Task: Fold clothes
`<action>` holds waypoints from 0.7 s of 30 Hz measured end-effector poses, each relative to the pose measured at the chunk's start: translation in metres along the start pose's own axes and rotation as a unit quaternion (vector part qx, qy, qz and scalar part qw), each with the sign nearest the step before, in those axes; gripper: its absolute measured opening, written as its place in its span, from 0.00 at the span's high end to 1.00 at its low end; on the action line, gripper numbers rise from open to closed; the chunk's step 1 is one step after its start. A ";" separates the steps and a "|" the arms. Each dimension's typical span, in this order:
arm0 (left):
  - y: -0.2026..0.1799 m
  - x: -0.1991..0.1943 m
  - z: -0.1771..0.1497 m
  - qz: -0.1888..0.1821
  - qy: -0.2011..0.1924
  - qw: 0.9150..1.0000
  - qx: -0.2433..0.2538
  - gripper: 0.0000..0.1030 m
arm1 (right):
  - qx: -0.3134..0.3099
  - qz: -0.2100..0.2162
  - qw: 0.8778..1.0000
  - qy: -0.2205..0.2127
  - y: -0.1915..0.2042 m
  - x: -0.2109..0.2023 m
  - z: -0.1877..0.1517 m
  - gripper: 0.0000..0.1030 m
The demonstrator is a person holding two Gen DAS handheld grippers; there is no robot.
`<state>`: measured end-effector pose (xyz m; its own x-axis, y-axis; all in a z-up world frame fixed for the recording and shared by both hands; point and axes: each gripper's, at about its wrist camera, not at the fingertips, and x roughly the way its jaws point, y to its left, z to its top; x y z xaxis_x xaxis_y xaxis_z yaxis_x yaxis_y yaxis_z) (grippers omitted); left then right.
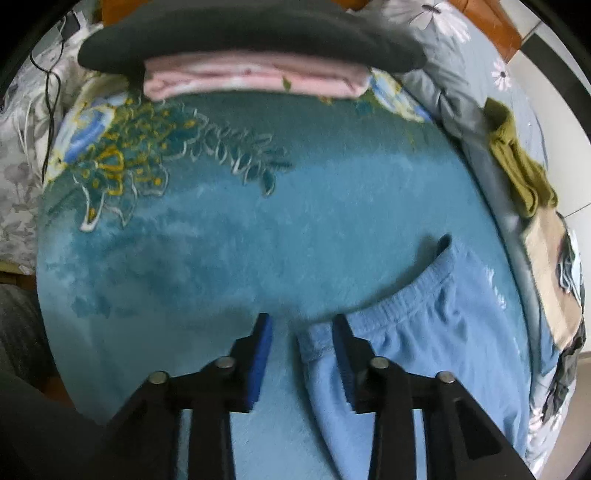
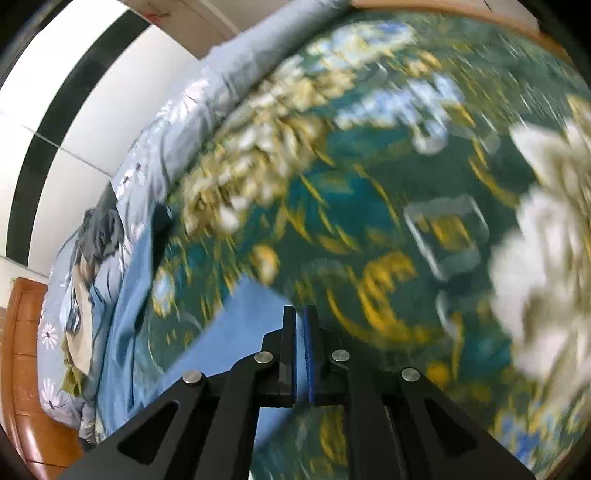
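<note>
Light blue pants (image 1: 413,339) lie flat on the teal floral blanket (image 1: 258,229). Their elastic waistband curves across the lower right of the left wrist view. My left gripper (image 1: 301,323) is open, its blue-padded fingers standing either side of the waistband's left corner. In the blurred right wrist view the pants (image 2: 236,332) show as a blue patch on the blanket (image 2: 369,184). My right gripper (image 2: 300,314) is shut, with a thin strip of the blue fabric pinched between its pads.
A folded pile, a dark garment (image 1: 251,33) over pink ones (image 1: 255,79), sits at the blanket's far edge. Olive (image 1: 521,170) and beige (image 1: 550,273) clothes lie on the grey floral sheet at right. A wooden bed frame (image 2: 26,369) and white wall (image 2: 74,122) border the bed.
</note>
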<state>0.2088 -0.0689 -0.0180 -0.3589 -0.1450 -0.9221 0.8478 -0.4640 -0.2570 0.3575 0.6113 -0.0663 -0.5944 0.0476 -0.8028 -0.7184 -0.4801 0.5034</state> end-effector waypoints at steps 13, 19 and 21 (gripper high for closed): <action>-0.075 -0.021 -0.031 -0.116 -0.033 0.976 0.183 0.41 | -0.029 0.096 0.993 0.054 0.164 0.143 0.078 0.62; -0.065 -0.020 -0.030 -0.138 -0.004 0.979 0.150 0.39 | 0.048 0.090 0.993 0.061 0.165 0.184 0.091 0.62; -0.063 -0.018 -0.032 -0.139 0.001 0.981 0.139 0.39 | 0.066 0.105 0.991 0.059 0.167 0.188 0.093 0.79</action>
<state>0.1745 -0.0090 0.0054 -0.5600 0.0229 -0.8282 0.5781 -0.7052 -0.4104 0.0922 0.6211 -0.1034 -0.6951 -0.1466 -0.7038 -0.6295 -0.3488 0.6943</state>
